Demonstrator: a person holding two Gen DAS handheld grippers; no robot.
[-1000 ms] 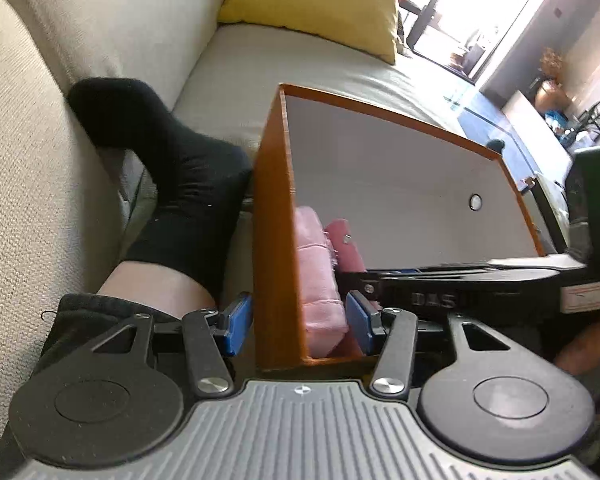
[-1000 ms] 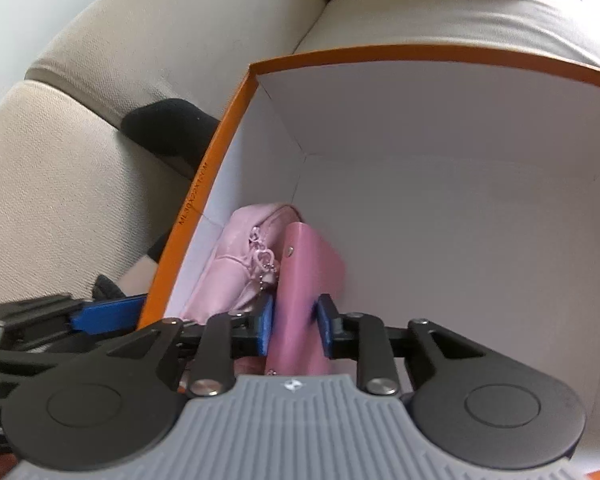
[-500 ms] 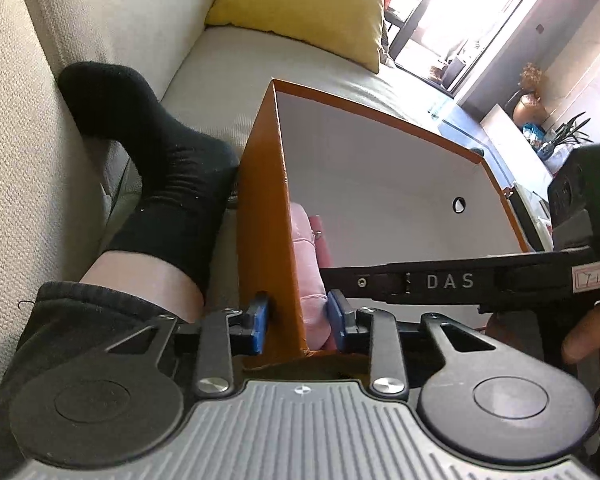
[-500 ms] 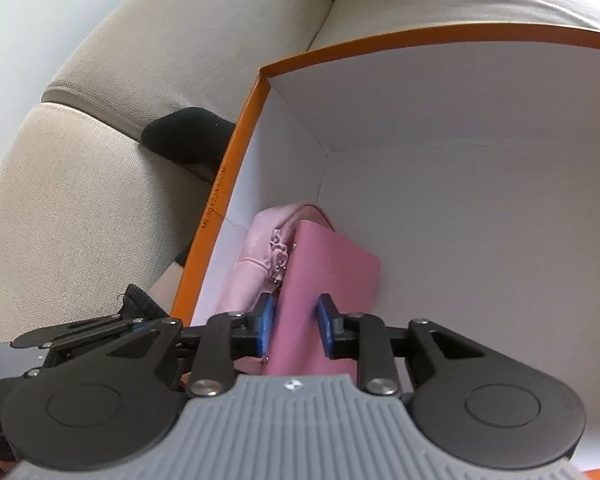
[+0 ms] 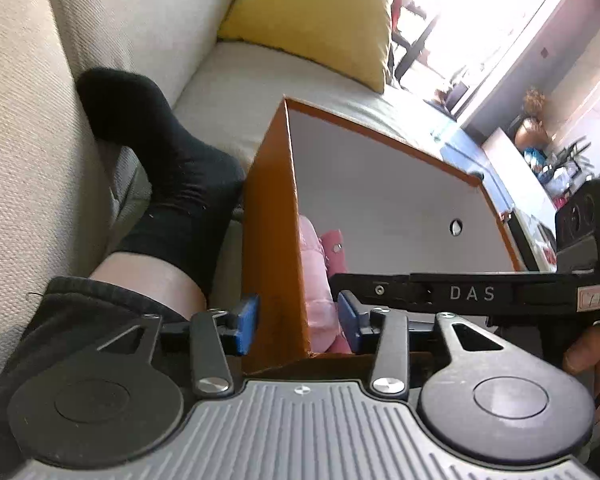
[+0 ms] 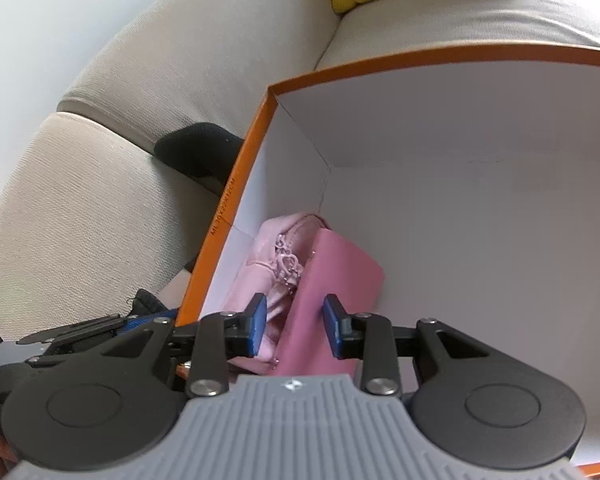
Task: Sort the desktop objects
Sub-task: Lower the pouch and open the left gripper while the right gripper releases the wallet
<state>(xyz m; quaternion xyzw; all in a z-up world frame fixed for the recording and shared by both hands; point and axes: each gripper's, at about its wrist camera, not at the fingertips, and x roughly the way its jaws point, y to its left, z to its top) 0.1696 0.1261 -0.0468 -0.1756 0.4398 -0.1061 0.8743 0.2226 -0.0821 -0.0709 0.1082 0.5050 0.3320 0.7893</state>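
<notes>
- Right gripper [image 6: 294, 326] of mine hangs inside the orange box [image 6: 480, 200], its blue pads spread apart on either side of the pink wallet [image 6: 332, 280], with a gap showing at each pad, so it grips nothing.
- That pink wallet stands on edge against the box's left wall region, at about 12 o'clock from my right fingertips, leaning on a paler pink pouch [image 6: 268, 256] at its 9 o'clock.
- The pouch sits between the wallet and the box's left wall, its zipper pull and small chain hanging toward the wallet.
- My left gripper [image 5: 296, 320] is open too, and straddles the box's left wall [image 5: 274, 248]: one pad [image 5: 247, 322] outside it, the other [image 5: 350, 320] inside.
- I think neither left pad presses the cardboard, though the inner one is close to the pouch [image 5: 318, 280] and the angle is poor.
- From the left wrist view, my right tool crosses the box from 3 o'clock, a black bar marked DAS.
- The box rests on a beige sofa [image 5: 40, 120]; a foot in a black sock [image 5: 172, 176] lies just beside its outer wall at 10 o'clock, and a yellow cushion [image 5: 316, 16] sits at 12 o'clock, well apart.
</notes>
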